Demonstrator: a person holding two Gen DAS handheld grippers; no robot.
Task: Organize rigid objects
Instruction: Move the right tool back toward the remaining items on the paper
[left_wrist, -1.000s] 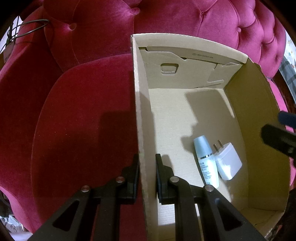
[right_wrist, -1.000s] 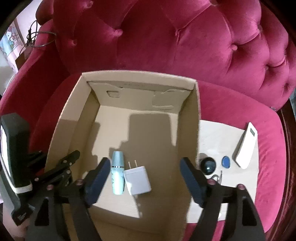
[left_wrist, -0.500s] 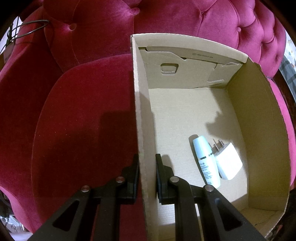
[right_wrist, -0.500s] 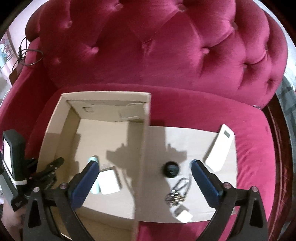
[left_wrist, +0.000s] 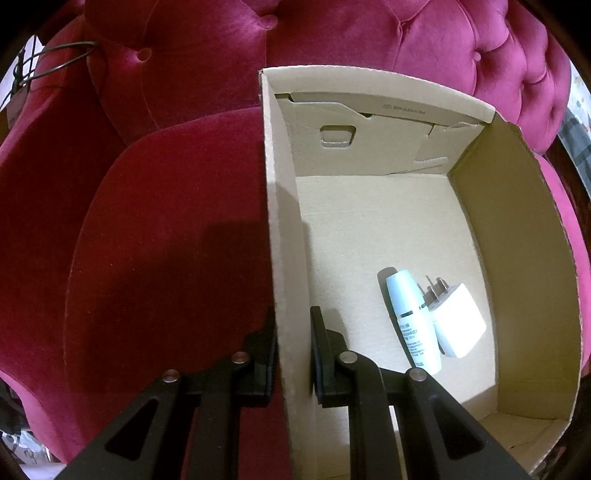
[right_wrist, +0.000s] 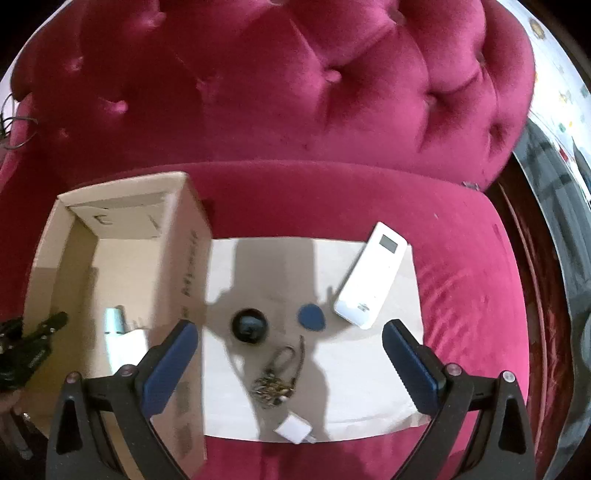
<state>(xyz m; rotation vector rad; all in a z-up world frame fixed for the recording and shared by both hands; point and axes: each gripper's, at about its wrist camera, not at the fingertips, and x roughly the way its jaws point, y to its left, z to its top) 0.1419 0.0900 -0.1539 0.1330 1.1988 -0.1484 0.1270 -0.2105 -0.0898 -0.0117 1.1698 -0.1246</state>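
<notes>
I am pinching the box wall with my left gripper, jaws squeezed thin on the cardboard. My right gripper is hanging wide open over the paper, holding nothing. The keys are lying right under it, the black ball at 11 o'clock, the blue tag at 12, the remote at 1. The bottle and plug are lying in the box. The keys are flat and tangly, so my fingers may be slipping off or dragging the paper. The ball may be rolling away.

Red tufted sofa seat carries cardboard box, flat cardboard sheet beside it, touching
</notes>
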